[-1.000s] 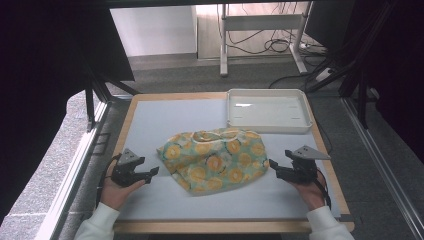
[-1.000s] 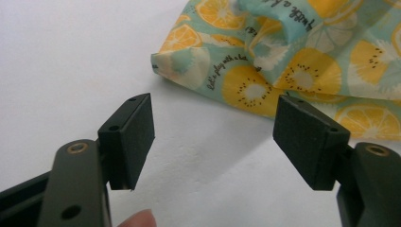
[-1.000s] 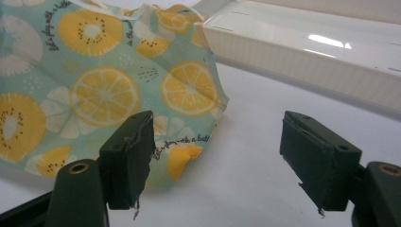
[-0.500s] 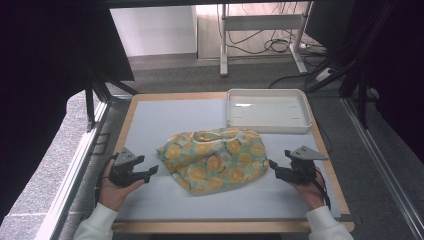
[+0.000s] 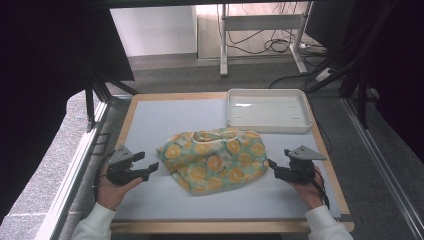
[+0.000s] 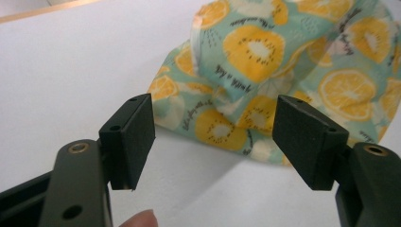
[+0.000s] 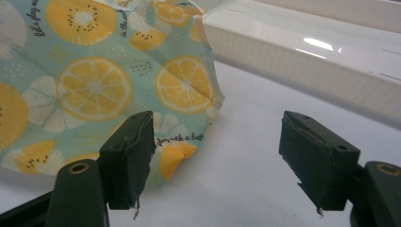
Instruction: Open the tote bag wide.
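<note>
Almost nothing changes since a second ago: my left gripper [image 5: 150,169] creeps toward the crumpled teal citrus-print cloth [image 5: 216,159] mid-desk; right gripper [image 5: 272,168] stays beside its edge. Both jaws apart, empty; grasp not begun.

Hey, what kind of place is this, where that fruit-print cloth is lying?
Probably a lab or recording workstation: a wood-edged white work table, a white plastic tray, and loose cables under a metal stand behind.
</note>
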`<state>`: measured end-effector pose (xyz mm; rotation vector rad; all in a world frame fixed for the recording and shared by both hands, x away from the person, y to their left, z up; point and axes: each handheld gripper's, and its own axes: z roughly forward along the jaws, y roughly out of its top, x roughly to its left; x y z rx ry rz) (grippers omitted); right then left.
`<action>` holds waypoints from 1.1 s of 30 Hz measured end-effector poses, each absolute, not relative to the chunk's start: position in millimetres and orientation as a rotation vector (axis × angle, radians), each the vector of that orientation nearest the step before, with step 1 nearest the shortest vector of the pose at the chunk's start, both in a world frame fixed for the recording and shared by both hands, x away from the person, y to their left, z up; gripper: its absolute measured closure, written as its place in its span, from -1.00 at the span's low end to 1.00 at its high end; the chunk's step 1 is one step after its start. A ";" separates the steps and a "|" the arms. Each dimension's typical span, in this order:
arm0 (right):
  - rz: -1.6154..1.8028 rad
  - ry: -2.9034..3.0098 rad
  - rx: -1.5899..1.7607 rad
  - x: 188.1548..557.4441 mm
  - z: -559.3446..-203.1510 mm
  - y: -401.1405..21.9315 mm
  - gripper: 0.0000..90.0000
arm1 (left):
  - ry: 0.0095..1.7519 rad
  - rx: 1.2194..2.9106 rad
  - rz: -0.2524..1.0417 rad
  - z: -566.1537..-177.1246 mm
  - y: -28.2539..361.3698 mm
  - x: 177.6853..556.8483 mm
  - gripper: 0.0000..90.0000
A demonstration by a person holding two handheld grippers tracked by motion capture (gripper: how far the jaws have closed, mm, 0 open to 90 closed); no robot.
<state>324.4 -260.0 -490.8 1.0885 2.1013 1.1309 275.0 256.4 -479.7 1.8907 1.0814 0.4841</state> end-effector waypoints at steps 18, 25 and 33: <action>1.133 2.085 1.105 323.8 -489.7 -260.3 -0.39 | 1.047 1.922 0.463 -455.5 240.6 285.8 -0.32; 1.136 2.078 1.115 322.4 -488.6 -261.1 -0.39 | 1.022 1.930 0.453 -449.5 232.1 292.2 -0.32; 1.129 2.074 1.123 322.2 -488.6 -262.5 -0.40 | 1.013 1.946 0.447 -448.8 222.1 303.6 -0.35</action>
